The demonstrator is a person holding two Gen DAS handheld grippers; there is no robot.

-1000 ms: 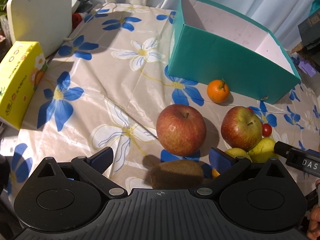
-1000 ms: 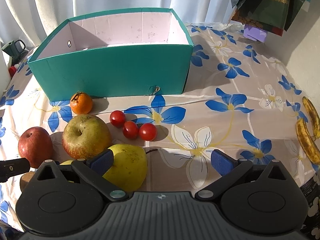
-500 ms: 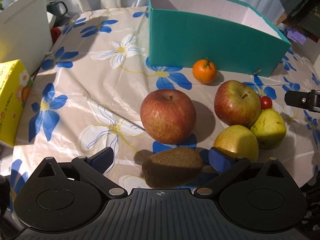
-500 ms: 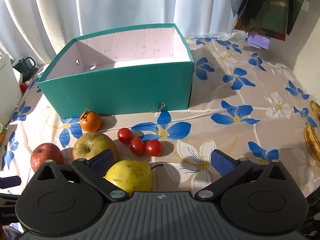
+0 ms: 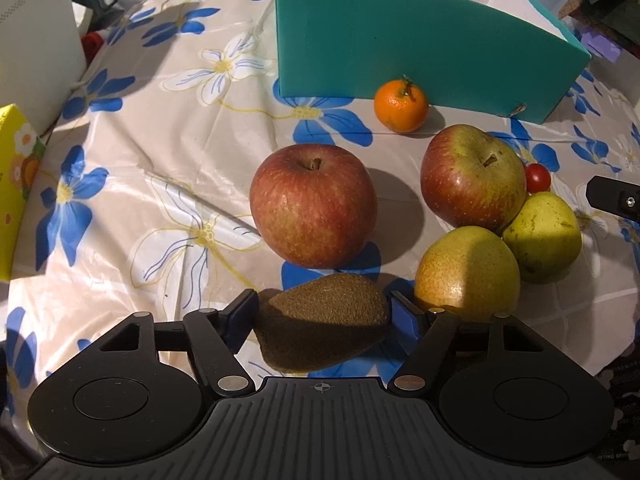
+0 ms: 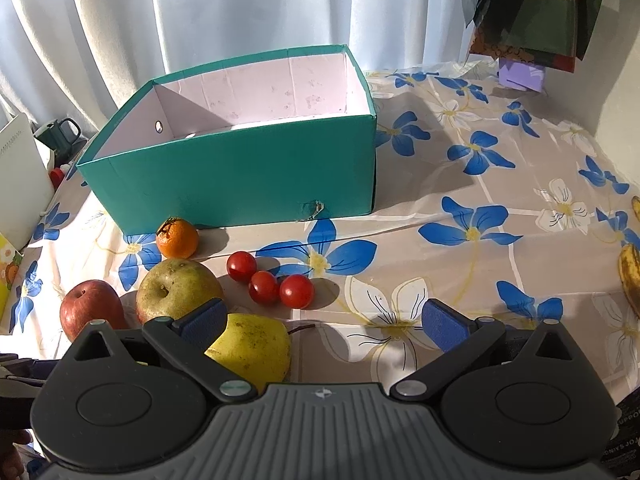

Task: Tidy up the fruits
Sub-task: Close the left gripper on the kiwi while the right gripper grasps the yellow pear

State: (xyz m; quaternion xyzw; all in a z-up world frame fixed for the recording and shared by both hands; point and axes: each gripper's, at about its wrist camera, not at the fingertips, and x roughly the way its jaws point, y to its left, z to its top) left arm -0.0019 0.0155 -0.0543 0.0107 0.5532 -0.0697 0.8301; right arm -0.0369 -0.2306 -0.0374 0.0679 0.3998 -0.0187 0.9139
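Between the blue pads of the left tool [image 5: 323,316] lies a brown kiwi [image 5: 322,322]; the jaws are closing around it and both pads look to be at its ends, though a firm press cannot be told. From there, at 12 o'clock, a red apple [image 5: 313,205] sits on the flowered worktop [image 5: 160,184]. At 2 o'clock, just beside the tool, a yellow pear [image 5: 467,270] touches a second, greener pear [image 5: 544,236], and a red-green apple [image 5: 474,178] rests against both. A cherry tomato [image 5: 538,177] peeks out behind that apple. Farther at 1 o'clock a small mandarin [image 5: 401,105] stands just in front of the teal box [image 5: 400,44]. At 9 o'clock a yellow carton [image 5: 14,184] sits at the worktop's edge.

The right tool [image 6: 322,322] hangs released, its jaws spread wide with nothing between them. The greener pear [image 6: 252,348] lies at its left pad. At 11 o'clock three cherry tomatoes [image 6: 269,284] cluster, and beyond them, at 12 o'clock, the teal box [image 6: 240,184] stands open, showing only pale inner walls. At 3 o'clock a spotted banana [image 6: 630,276] lies near the edge.
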